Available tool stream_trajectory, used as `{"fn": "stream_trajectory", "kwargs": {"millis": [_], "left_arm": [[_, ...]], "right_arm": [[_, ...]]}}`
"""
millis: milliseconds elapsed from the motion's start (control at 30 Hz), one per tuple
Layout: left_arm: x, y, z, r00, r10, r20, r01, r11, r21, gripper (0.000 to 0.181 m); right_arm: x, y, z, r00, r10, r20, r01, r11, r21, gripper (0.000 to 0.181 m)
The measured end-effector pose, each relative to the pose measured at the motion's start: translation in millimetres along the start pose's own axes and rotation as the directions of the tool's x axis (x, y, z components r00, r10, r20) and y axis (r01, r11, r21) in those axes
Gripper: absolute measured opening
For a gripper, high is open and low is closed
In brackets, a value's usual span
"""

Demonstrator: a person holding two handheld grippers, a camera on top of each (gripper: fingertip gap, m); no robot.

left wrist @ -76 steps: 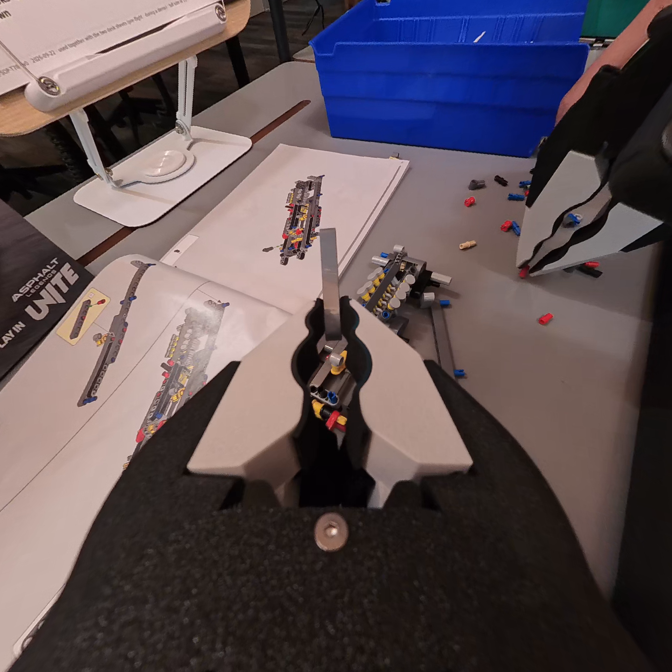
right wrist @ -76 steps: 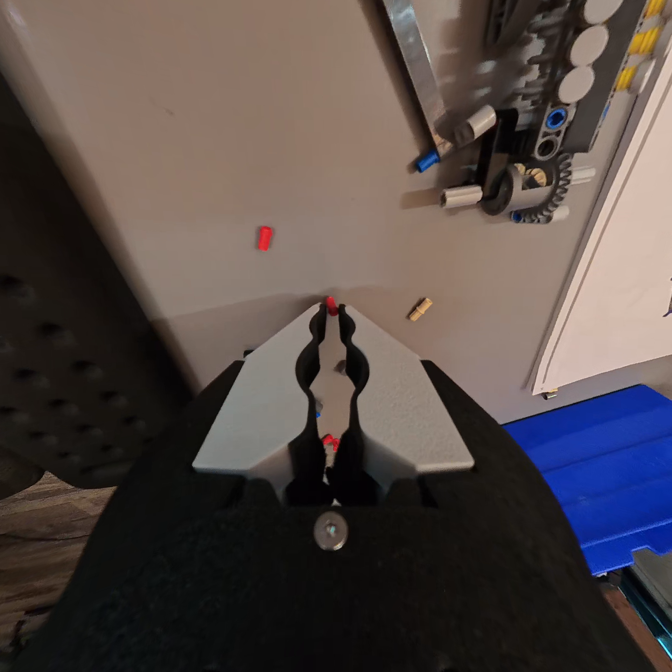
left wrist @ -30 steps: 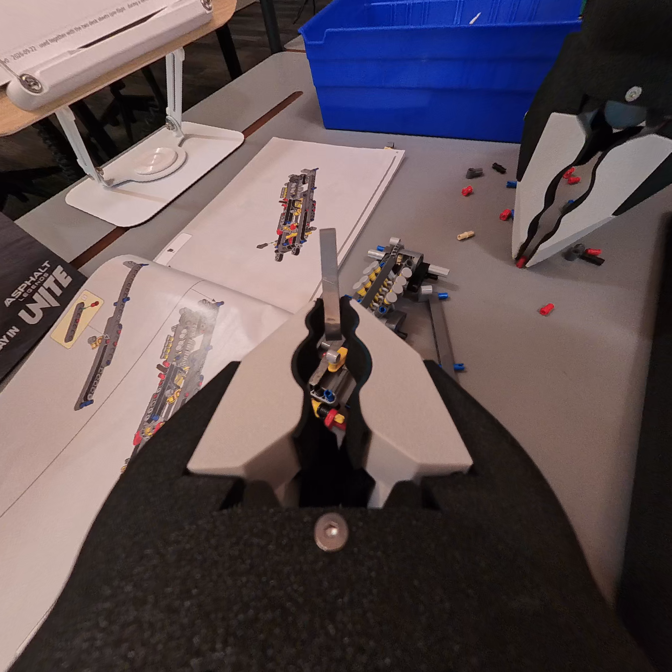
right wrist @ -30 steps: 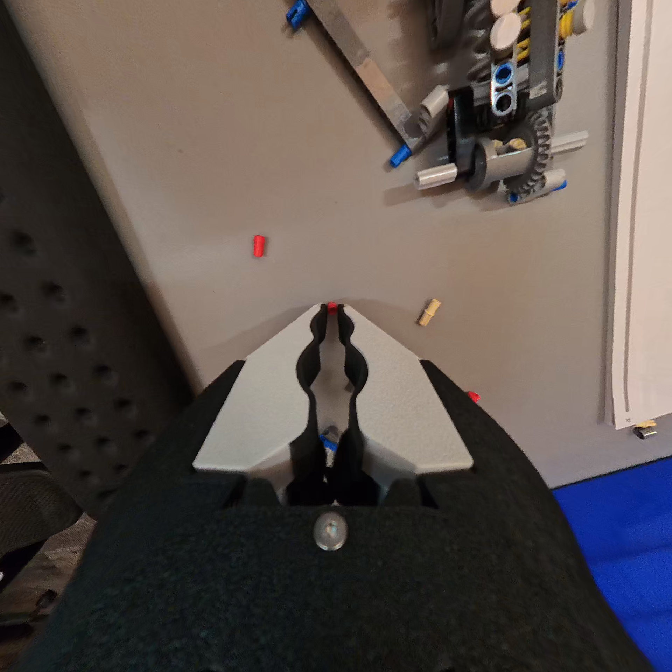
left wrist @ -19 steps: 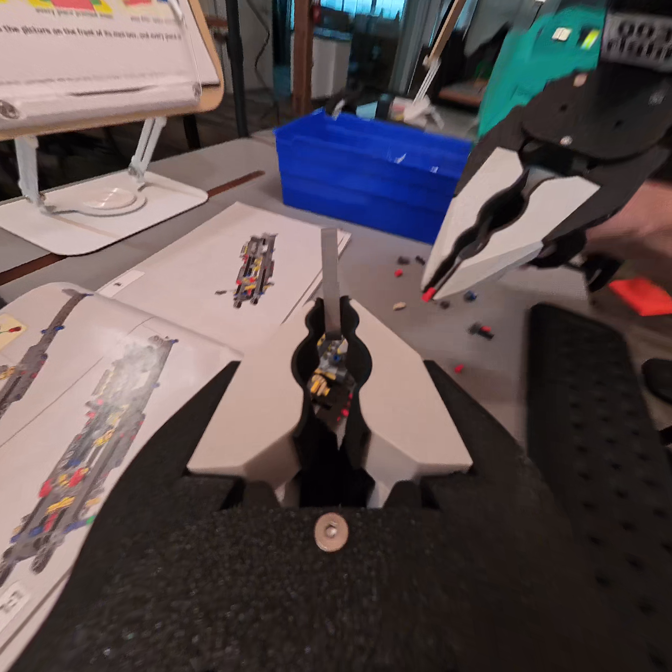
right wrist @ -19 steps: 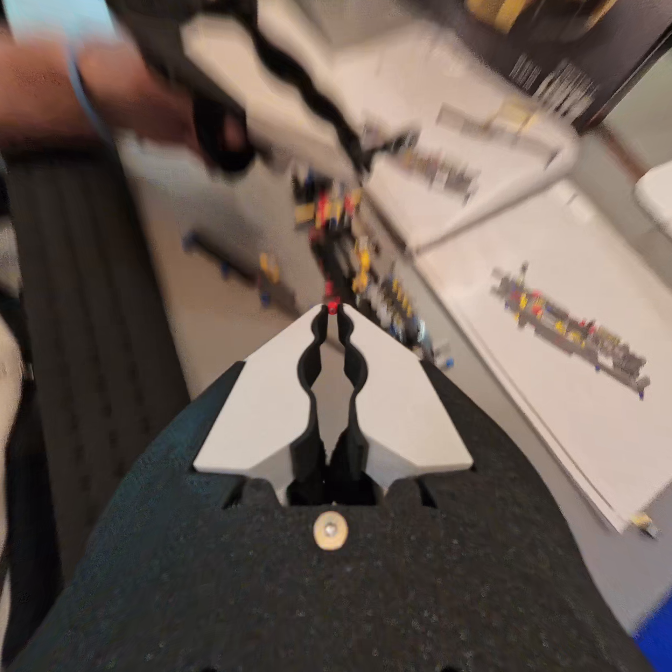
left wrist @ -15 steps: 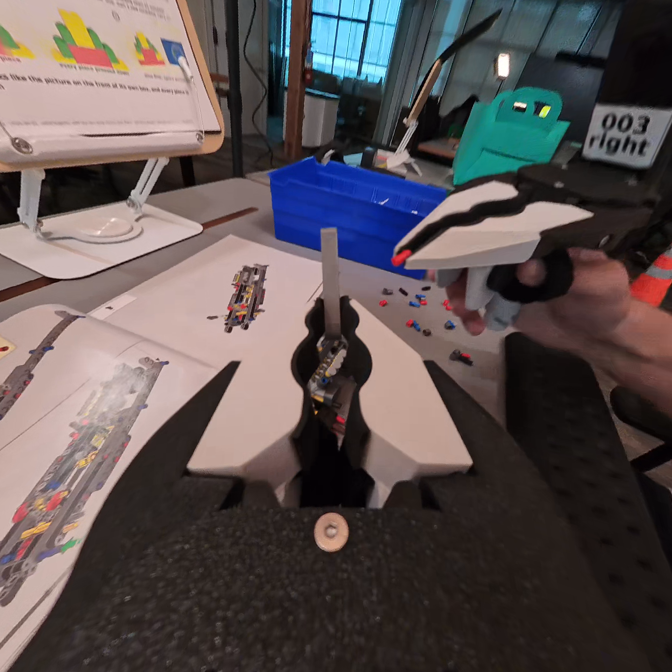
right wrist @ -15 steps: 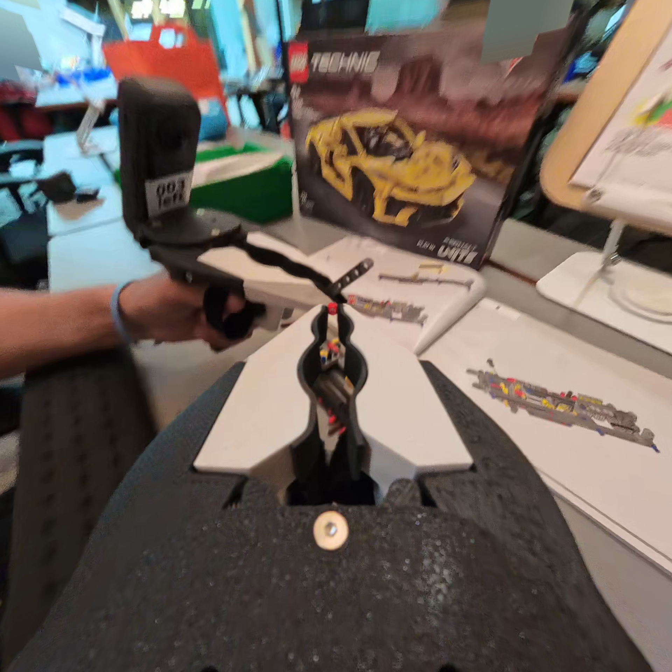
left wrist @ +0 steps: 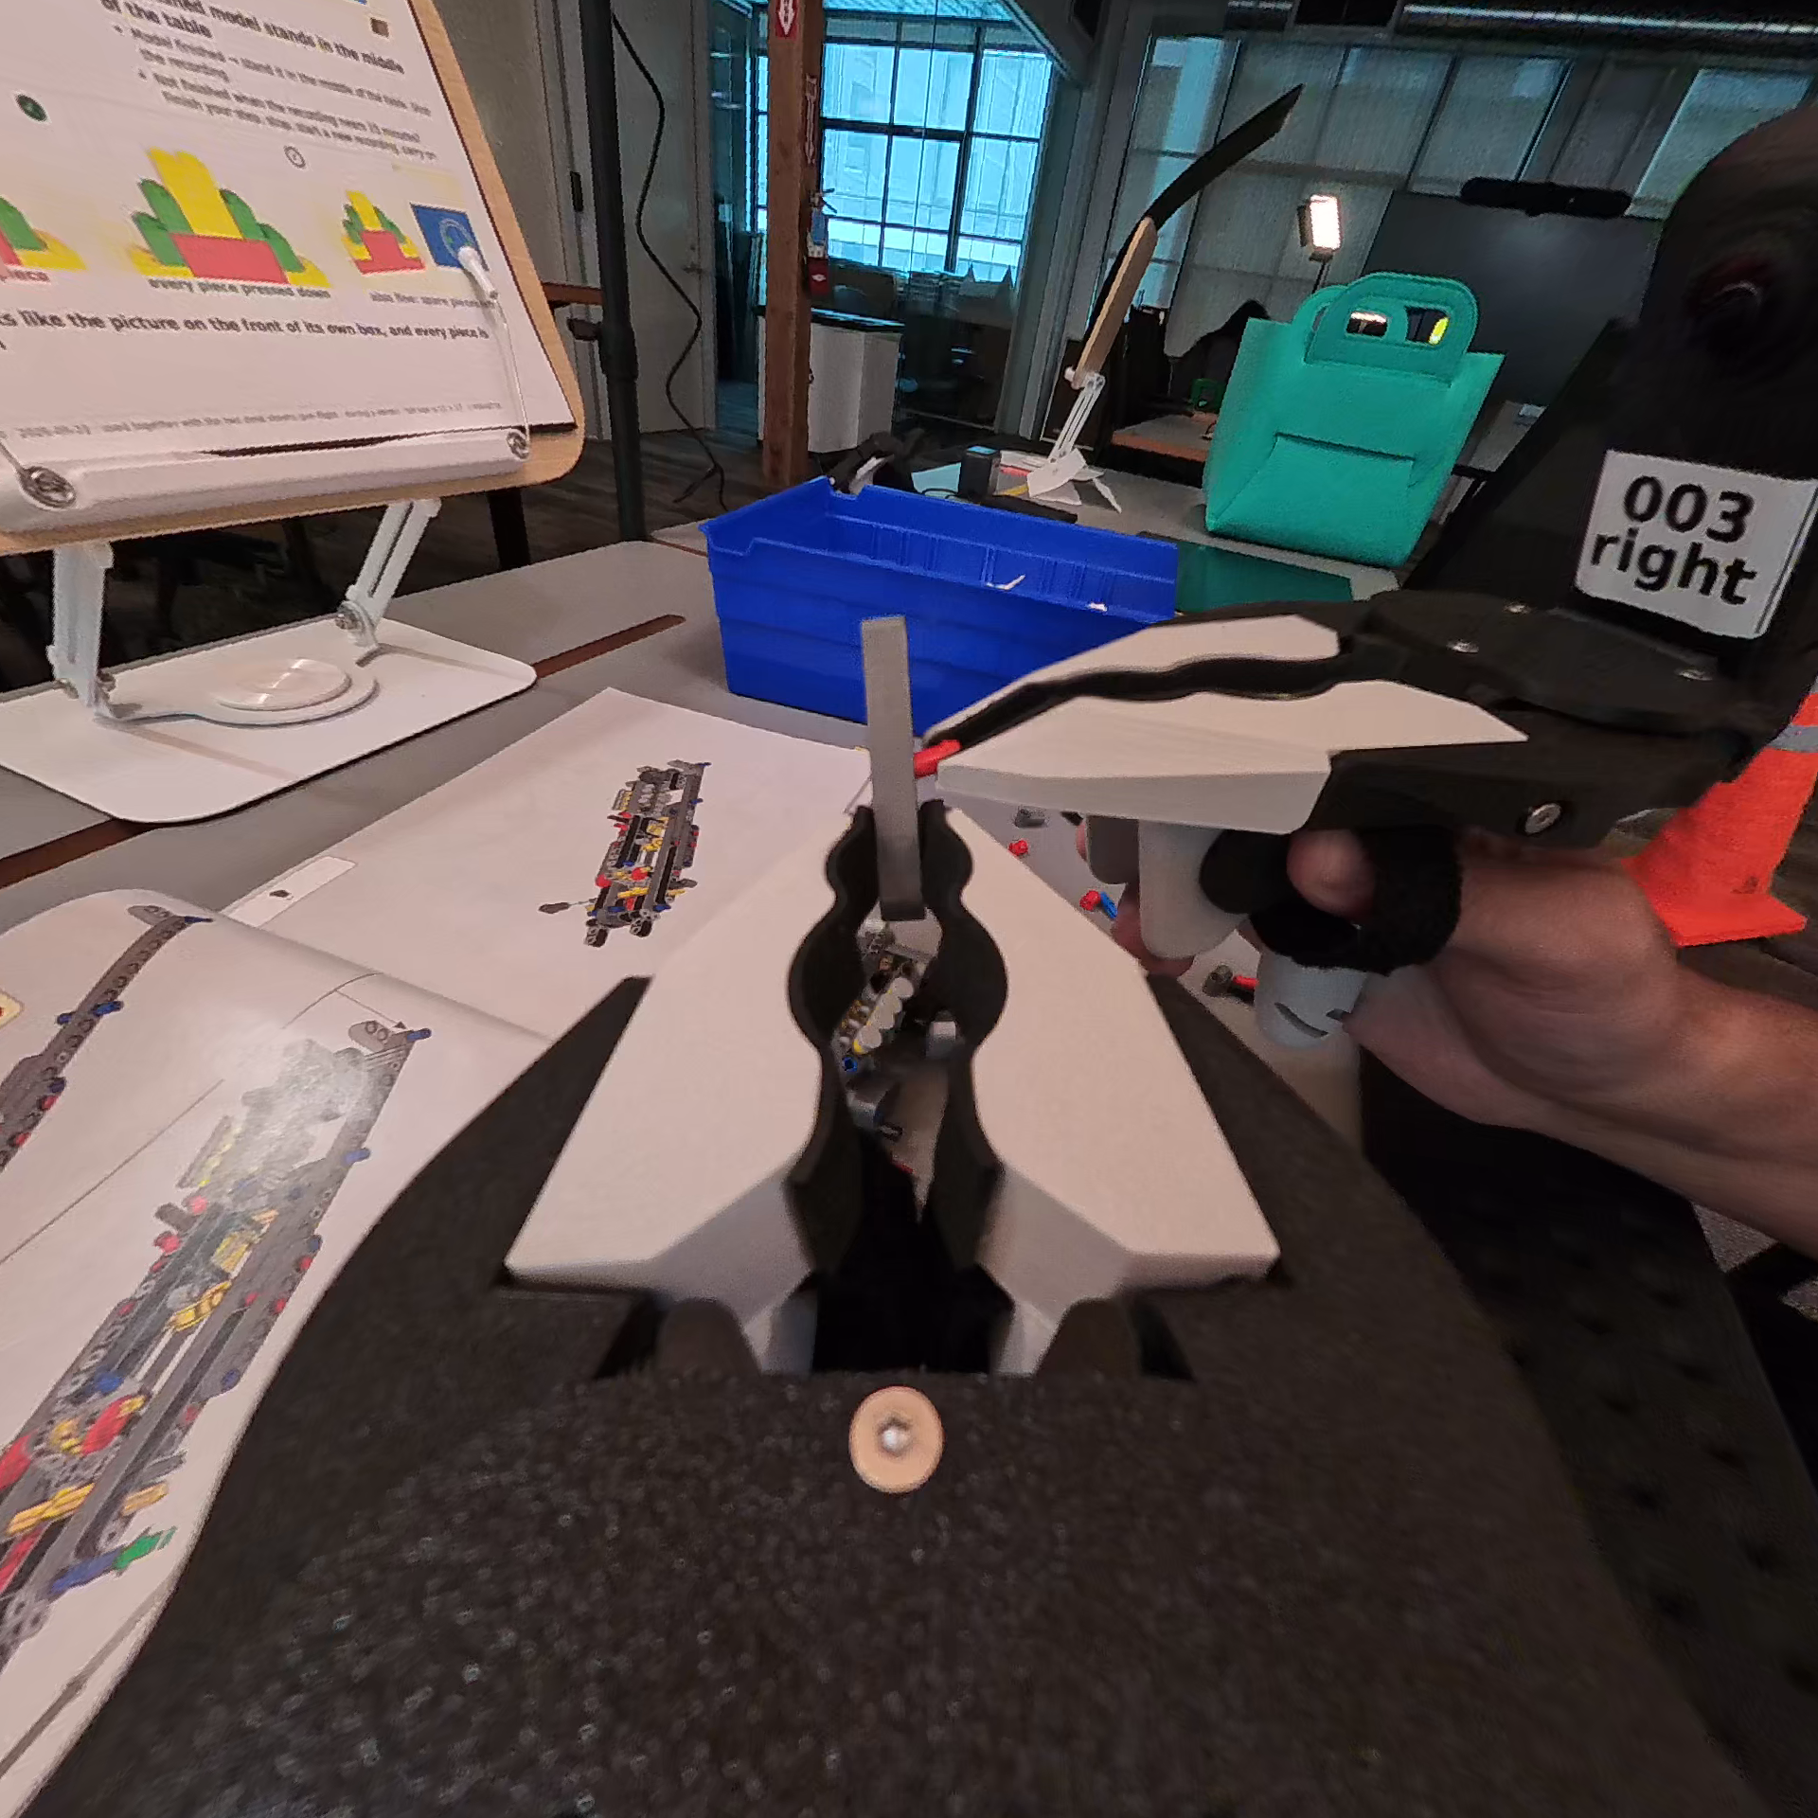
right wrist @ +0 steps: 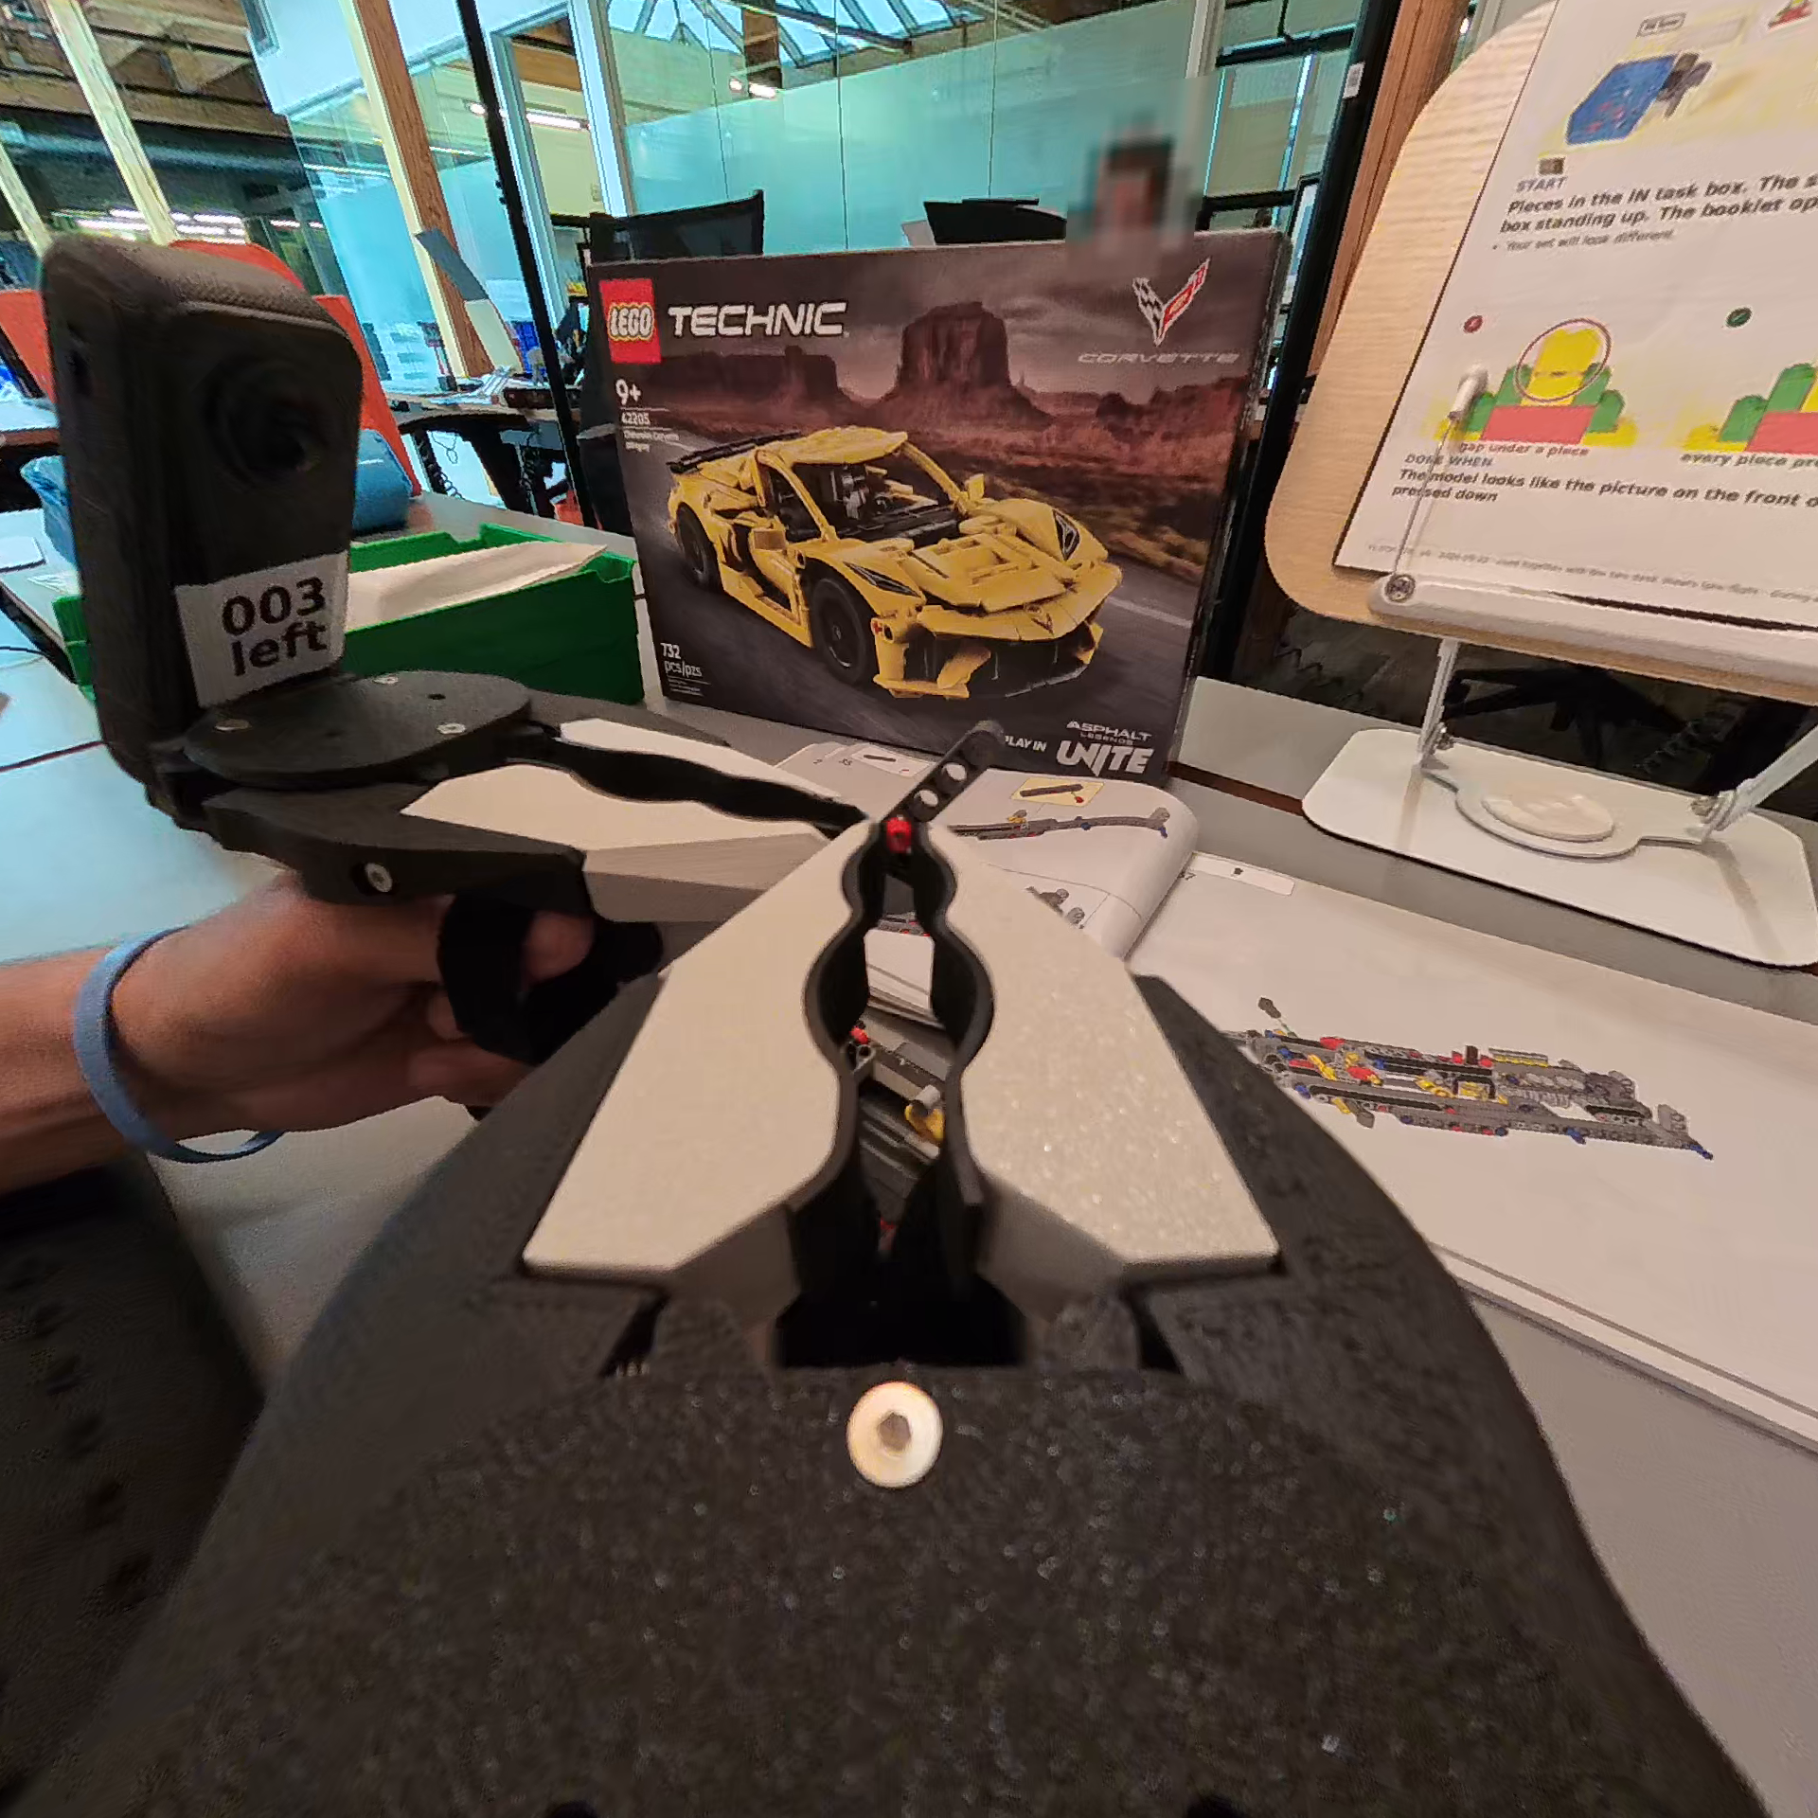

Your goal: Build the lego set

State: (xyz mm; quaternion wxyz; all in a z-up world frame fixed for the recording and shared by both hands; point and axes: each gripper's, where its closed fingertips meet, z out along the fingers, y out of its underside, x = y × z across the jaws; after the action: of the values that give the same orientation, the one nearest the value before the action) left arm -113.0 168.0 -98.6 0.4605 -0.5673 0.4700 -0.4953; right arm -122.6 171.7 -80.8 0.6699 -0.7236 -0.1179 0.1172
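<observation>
My left gripper [left wrist: 895,821] is shut on a long grey beam [left wrist: 890,748] that sticks up out of its tips, held above the table. My right gripper [left wrist: 935,759] is shut on a small red pin [left wrist: 925,759] and comes in level from the right; the pin's tip is at the beam's right side. In the right wrist view the red pin [right wrist: 895,834] sits between my right gripper's tips [right wrist: 895,836], just below the holed end of the beam [right wrist: 949,772] held by the left gripper [right wrist: 846,817]. A part-built assembly [left wrist: 885,1003] lies on the table below.
An open instruction booklet [left wrist: 197,1131] and a loose printed sheet [left wrist: 590,836] lie on the left. A blue bin [left wrist: 935,600] stands behind, the set's box [right wrist: 925,482] upright beyond. A white document stand [left wrist: 275,689], loose pins [left wrist: 1092,900] and an orange cone [left wrist: 1731,866] are around. The tips of both grippers are at nearly the same place.
My right gripper lifted the red pin off the table and swung it up level to the beam. My left gripper tilted up with the beam still in it.
</observation>
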Motion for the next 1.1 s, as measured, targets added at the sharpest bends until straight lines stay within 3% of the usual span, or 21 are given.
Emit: {"fn": "stream_trajectory", "kwargs": {"millis": [200, 367, 600, 700, 833, 900, 1033, 1100], "left_arm": [[-2.2, 1.1, 0.9, 0.998, 0.05, 0.045, -0.05, 0.999, 0.002, 0.007], [-3.9, -1.3, 0.8, 0.965, 0.197, 0.171, -0.202, 0.979, 0.013, 0.007], [-7.7, -2.4, -2.9, 0.797, 0.528, 0.294, -0.519, 0.847, -0.115, 0.008], [-6.7, 0.6, -2.2, 0.792, 0.547, 0.273, -0.531, 0.837, -0.136, 0.009], [-5.1, 9.9, 2.1, 0.941, 0.313, 0.126, -0.303, 0.948, -0.096, 0.007], [-8.2, 16.5, 2.9, 0.989, 0.136, 0.054, -0.13, 0.986, -0.102, 0.007], [15.6, 9.8, -2.5, 0.965, -0.142, -0.222, 0.127, 0.989, -0.077, 0.007], [31.5, 5.7, -7.0, 0.92, -0.198, -0.337, 0.18, 0.98, -0.083, 0.007]], "right_arm": [[0.9, 1.5, 1.4, 1.0, 0.016, -0.023, -0.015, 1.0, 0.015, 0.003], [0.3, 0.9, 0.3, 0.998, 0.026, -0.064, -0.02, 0.996, 0.092, 0.003], [-2.0, 1.0, -0.5, 0.997, 0.078, 0.003, -0.078, 0.99, 0.117, 0.002], [-1.6, 3.0, -0.7, 0.988, 0.137, 0.068, -0.144, 0.983, 0.114, 0.002], [-0.7, 12.3, -2.4, 0.968, 0.225, 0.112, -0.23, 0.973, 0.033, 0.004], [-4.9, 7.2, -11.0, 0.945, 0.235, 0.229, -0.25, 0.967, 0.041, 0.009], [-0.3, -0.7, -25.2, 0.84, 0.312, 0.444, -0.35, 0.937, 0.005, 0.038], [-12.5, 0.2, -31.6, 0.739, 0.341, 0.581, -0.375, 0.925, -0.065, 0.04]]}}
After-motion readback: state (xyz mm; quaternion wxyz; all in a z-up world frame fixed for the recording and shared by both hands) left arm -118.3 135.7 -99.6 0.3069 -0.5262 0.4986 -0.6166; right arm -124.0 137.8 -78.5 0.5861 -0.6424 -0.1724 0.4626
